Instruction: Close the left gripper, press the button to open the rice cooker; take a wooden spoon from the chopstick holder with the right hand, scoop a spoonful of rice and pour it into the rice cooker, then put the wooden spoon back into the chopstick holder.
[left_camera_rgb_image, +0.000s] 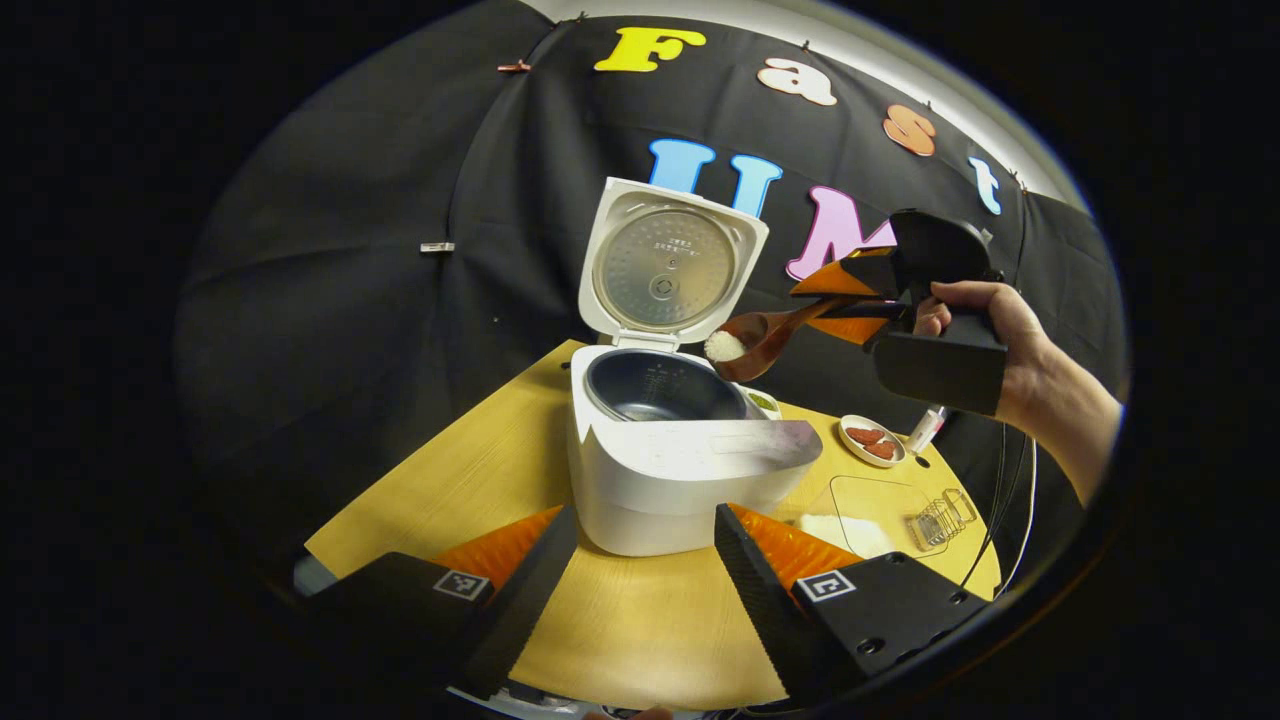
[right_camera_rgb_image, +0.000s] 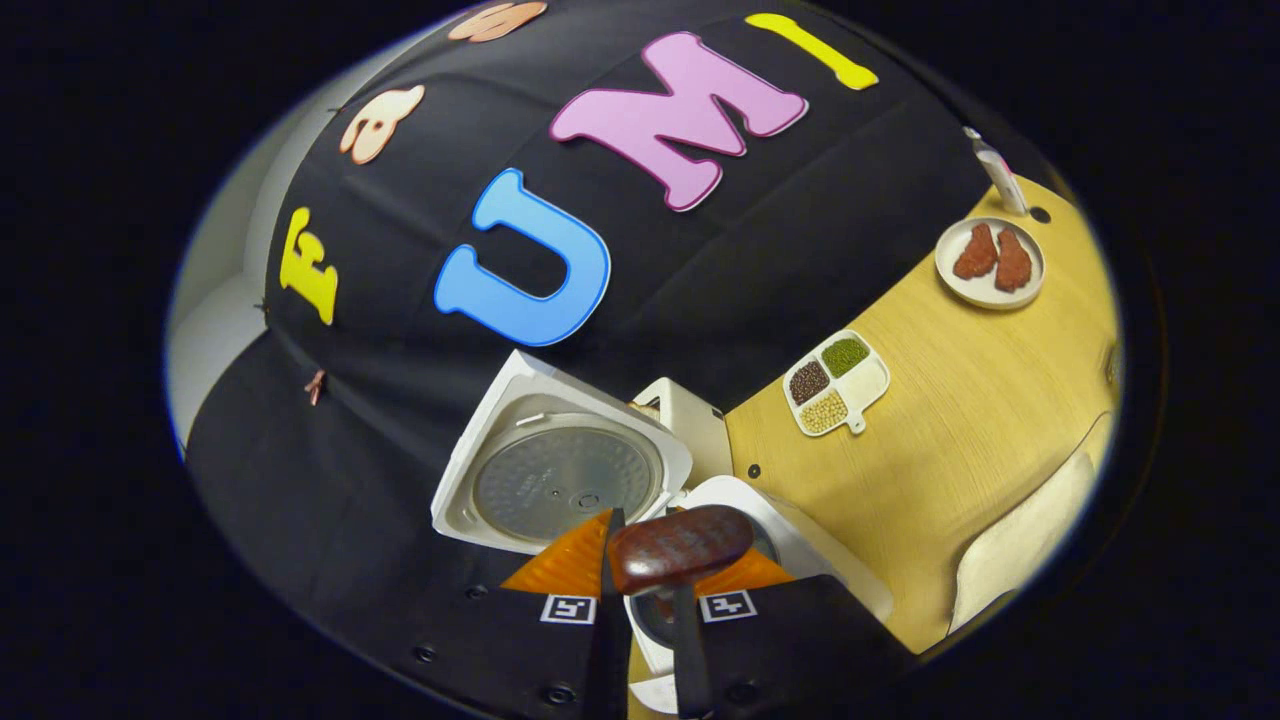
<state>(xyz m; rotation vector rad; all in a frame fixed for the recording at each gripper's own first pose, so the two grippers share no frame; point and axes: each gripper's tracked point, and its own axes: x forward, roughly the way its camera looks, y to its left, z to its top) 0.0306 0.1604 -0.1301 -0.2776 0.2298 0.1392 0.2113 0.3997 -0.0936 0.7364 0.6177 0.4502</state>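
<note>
The rice cooker (left_camera_rgb_image: 680, 450) stands at centre frame in the left gripper view, on the wooden counter (left_camera_rgb_image: 450, 490), with its lid (left_camera_rgb_image: 672, 262) raised upright and the dark inner pot (left_camera_rgb_image: 662, 388) exposed. The left hand-held gripper (left_camera_rgb_image: 645, 560) sits at the bottom of that view with its fingers spread wide and nothing between them.

At centre right of the same view, the right hand-held gripper (left_camera_rgb_image: 845, 305), carried by a hand (left_camera_rgb_image: 1000, 340), holds the wooden spoon (left_camera_rgb_image: 770, 335) by its handle, both fingers pressing on it. The bowl is tilted down toward the pot's right rim, and a clump of white rice (left_camera_rgb_image: 724, 346) sits at its lip. In the right gripper view the spoon's back (right_camera_rgb_image: 680, 547) hangs at lower centre above the cooker opening.

Judgement: the pouring step is in hand. The rice sits near the rim and not over the pot's middle, so a quick tip could scatter grains onto the cooker's body or the counter. A loose hold could let the handle twist. The chopstick holder cannot be identified with confidence.
</note>
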